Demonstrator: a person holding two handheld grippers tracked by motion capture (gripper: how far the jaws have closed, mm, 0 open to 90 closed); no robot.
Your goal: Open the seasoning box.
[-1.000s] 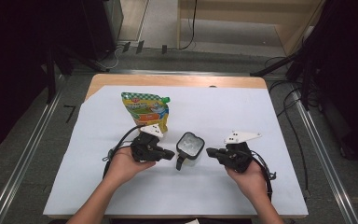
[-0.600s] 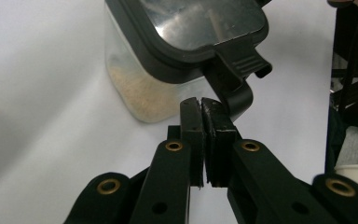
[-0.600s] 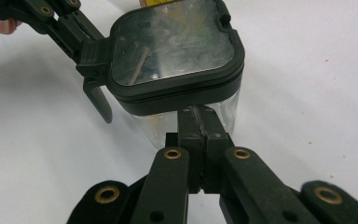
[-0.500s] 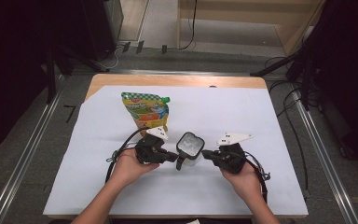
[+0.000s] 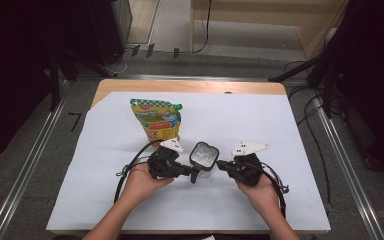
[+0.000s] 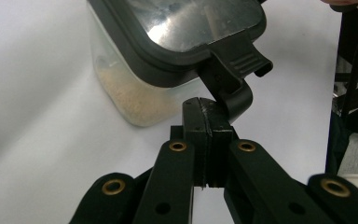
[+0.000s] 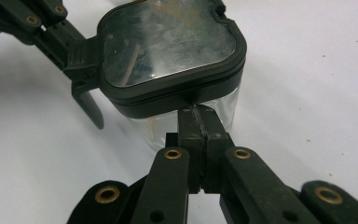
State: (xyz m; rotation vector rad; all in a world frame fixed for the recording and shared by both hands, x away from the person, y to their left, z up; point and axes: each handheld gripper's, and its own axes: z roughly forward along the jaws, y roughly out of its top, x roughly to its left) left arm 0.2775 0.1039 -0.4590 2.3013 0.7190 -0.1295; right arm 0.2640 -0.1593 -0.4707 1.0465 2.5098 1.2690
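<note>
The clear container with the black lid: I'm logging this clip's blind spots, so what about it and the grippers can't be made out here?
- Container contents: high view, too small; left gripper view shows pale grains low inside, kind unclear.
- Lid top: right gripper view, glare hides what lies beneath.
- Latch: whether the shut left gripper touches it is unclear.
- Pouch print: high view, too small to read.

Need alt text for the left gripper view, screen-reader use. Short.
The left gripper, jaws shut, points at the black latch of a clear container with a black-rimmed lid. The container stands on a white table cover with a pale granular layer at its bottom.
</note>
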